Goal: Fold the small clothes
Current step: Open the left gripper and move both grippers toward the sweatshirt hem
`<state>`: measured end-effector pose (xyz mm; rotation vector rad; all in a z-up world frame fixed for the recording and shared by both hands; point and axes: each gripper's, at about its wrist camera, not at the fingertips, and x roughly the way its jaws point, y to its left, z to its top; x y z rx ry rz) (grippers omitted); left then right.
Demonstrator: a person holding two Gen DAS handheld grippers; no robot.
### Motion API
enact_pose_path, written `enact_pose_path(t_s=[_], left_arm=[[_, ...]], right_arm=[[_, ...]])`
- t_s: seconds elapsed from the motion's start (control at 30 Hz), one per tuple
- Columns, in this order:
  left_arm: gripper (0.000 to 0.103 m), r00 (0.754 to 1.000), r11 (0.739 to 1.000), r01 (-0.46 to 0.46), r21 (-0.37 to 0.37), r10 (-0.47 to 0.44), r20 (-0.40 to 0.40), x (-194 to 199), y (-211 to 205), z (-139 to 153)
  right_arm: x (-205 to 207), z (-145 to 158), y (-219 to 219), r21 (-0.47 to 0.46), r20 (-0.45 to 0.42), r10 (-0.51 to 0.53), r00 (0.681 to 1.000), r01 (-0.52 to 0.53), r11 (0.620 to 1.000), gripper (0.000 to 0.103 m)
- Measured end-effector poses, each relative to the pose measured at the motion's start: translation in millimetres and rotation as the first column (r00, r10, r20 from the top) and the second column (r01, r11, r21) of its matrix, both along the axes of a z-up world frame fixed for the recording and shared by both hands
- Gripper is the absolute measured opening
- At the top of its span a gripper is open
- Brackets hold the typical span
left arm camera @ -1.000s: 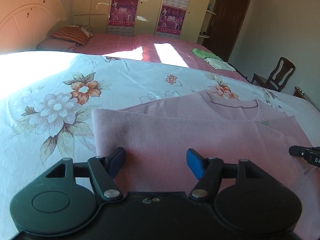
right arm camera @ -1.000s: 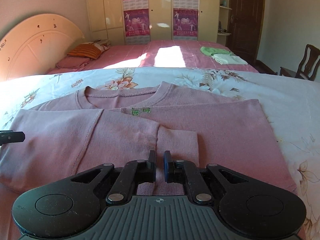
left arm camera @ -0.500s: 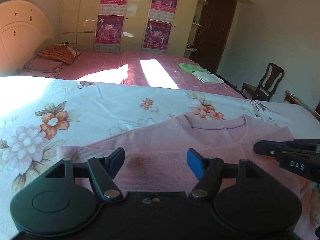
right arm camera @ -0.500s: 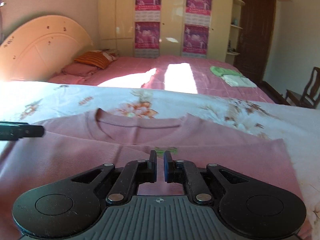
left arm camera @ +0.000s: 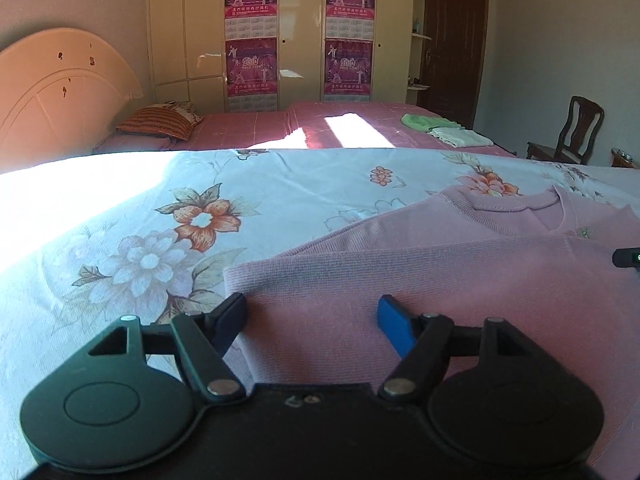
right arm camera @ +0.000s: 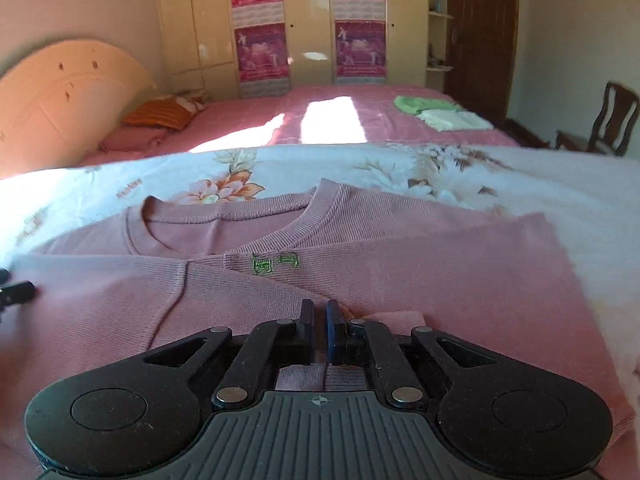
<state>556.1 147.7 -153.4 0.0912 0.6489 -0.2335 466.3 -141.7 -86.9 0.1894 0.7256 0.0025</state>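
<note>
Left wrist view: one pink sweater (left arm camera: 440, 280) lies flat on one floral sheet (left arm camera: 160, 220), sleeves folded across its front. The left gripper (left arm camera: 312, 316) has its two fingers spread wide over the sweater's left edge, holding nothing. The right gripper (right arm camera: 319, 320) has its two fingers nearly together; whether they pinch the fabric cannot be told. Four posters (left arm camera: 251, 2) hang on the wardrobe; one chair (left arm camera: 576, 132) stands at right.

sweater (left arm camera: 460, 280) cut off right, hem hidden
</note>
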Motion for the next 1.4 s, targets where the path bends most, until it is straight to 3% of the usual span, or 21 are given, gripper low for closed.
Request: enact_pose_path(t_s=[0.23, 0.37, 0.5, 0.57, 0.83, 0.97, 1.13, 1.4], left_arm=[[0.073, 0.999, 0.999, -0.016, 0.041, 0.017, -0.033, -4, -10, 16], [0.073, 1.000, 1.000, 0.010, -0.025, -0.011, -0.013, -39, -14, 26], [0.074, 0.998, 0.999, 0.026, -0.032, -0.028, -0.061, -73, -24, 9], [0.074, 0.999, 1.000, 0.031, -0.003, -0.031, -0.038, -87, -27, 3], [0.074, 0.998, 0.998, 0.048, 0.035, -0.046, -0.050, -100, -29, 2], [0.074, 0.997, 0.998, 0.050, 0.042, -0.047, -0.064, -102, -28, 4], [0.074, 0.997, 0.997, 0.055, 0.051, -0.053, -0.050, -110, -29, 2], [0.074, 0.996, 0.995, 0.071, 0.063, -0.068, -0.054, -113, -28, 2]], right_arm=[[-8, 16, 0, 0.011, -0.012, -0.017, 1.000, 0.017, 1.000, 0.004], [-38, 17, -4, -0.016, -0.040, -0.005, 0.999, 0.005, 1.000, 0.004], [-65, 12, -10, -0.015, -0.045, -0.007, 0.999, 0.007, 1.000, 0.004], [-75, 12, -13, -0.009, -0.049, -0.014, 0.999, 0.013, 1.000, 0.004], [-96, 11, -5, -0.050, -0.025, -0.022, 0.999, 0.021, 0.999, 0.003], [-94, 12, 4, -0.113, -0.035, -0.002, 0.999, -0.002, 0.994, 0.003], [-94, 7, 31, -0.294, -0.046, 0.040, 0.998, -0.052, 0.955, 0.004], [-93, 4, 38, -0.354, -0.081, 0.044, 0.996, -0.070, 0.933, 0.004]])
